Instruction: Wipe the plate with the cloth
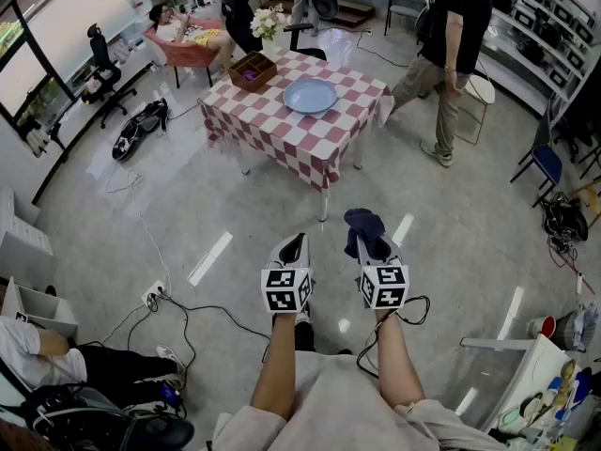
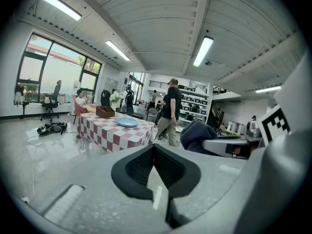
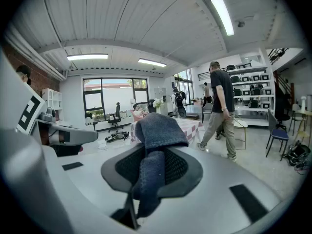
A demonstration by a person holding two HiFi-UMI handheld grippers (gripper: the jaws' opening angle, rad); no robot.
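A pale blue plate (image 1: 310, 95) lies on a table with a red-and-white checked cloth (image 1: 282, 125), a few steps ahead of me across the floor. The plate (image 2: 127, 123) shows small in the left gripper view. My right gripper (image 1: 368, 240) is shut on a dark blue cloth (image 1: 363, 225), which bulges out above the jaws; in the right gripper view the cloth (image 3: 153, 145) hangs down between the pads. My left gripper (image 1: 293, 248) is shut with nothing in it, level with the right one. Both are held out in front of my body, far short of the table.
A brown box (image 1: 252, 69) and a vase of white flowers (image 1: 267, 22) stand at the table's far side. A person in dark top and khaki trousers (image 1: 449, 54) walks to the table's right. Cables and a socket (image 1: 155, 297) lie on the floor at left.
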